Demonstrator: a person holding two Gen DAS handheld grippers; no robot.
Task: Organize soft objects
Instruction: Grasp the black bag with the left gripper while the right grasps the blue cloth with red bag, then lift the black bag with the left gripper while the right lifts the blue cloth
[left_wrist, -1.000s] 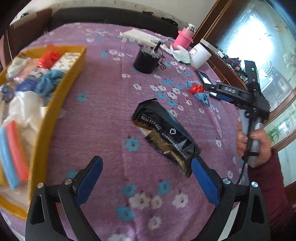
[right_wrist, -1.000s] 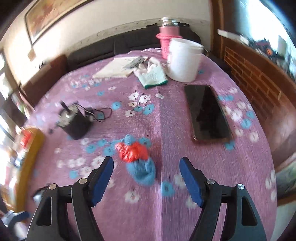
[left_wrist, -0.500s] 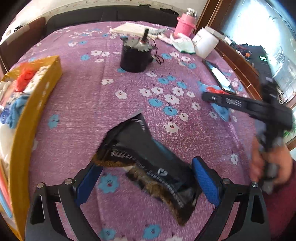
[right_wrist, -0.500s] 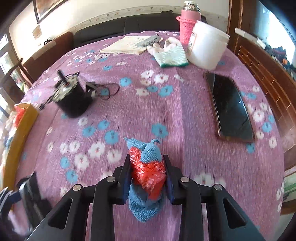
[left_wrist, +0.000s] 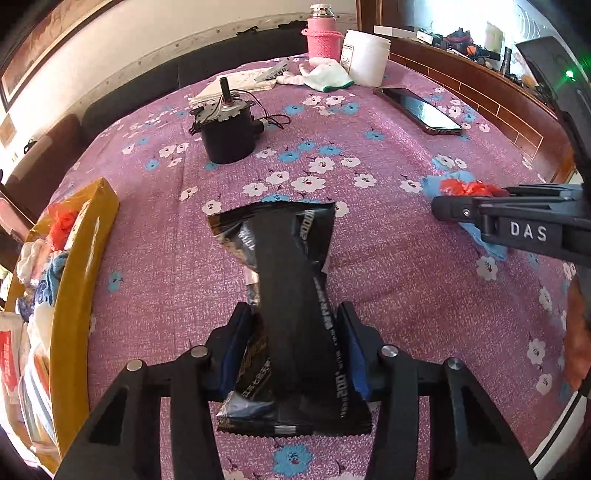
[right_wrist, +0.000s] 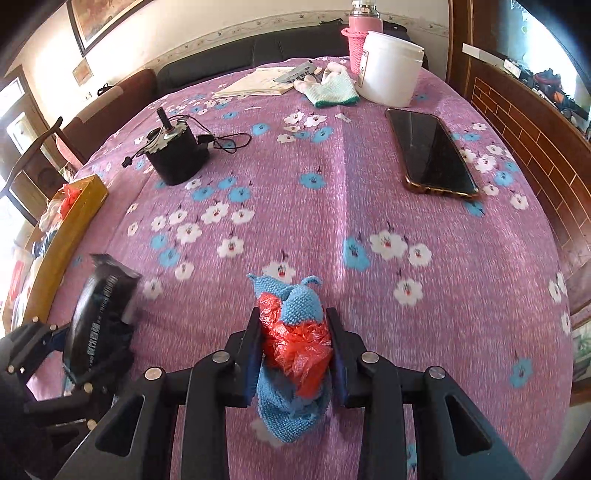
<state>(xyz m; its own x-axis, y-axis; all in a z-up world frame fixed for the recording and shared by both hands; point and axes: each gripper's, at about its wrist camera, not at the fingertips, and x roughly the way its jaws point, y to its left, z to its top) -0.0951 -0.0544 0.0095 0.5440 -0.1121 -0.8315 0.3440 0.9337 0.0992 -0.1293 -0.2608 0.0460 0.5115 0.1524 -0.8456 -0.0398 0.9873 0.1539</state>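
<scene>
A black foil pouch (left_wrist: 288, 258) lies lengthwise on the purple flowered tablecloth. My left gripper (left_wrist: 293, 314) is closing on its middle, and the blue pads press its sides so that it pinches in. In the right wrist view my right gripper (right_wrist: 293, 321) is shut on a blue knitted cloth (right_wrist: 299, 295) wrapped with crumpled red plastic (right_wrist: 295, 343), low over the cloth. A yellow tray (left_wrist: 74, 266) with several soft items stands at the left edge. The right gripper's finger (left_wrist: 461, 210) shows at the right of the left wrist view.
A black motor (left_wrist: 229, 136) with wires stands mid-table. Farther back are a phone (left_wrist: 417, 109), a white jar (left_wrist: 365, 55), a pink bottle (left_wrist: 323, 33), a white glove (left_wrist: 325, 75) and a notepad (left_wrist: 236, 83). A wooden ledge runs along the right.
My left gripper moved over the black pouch, rolled in line with it and shut on its middle. My right gripper came down on the blue cloth with red plastic and shut on it.
</scene>
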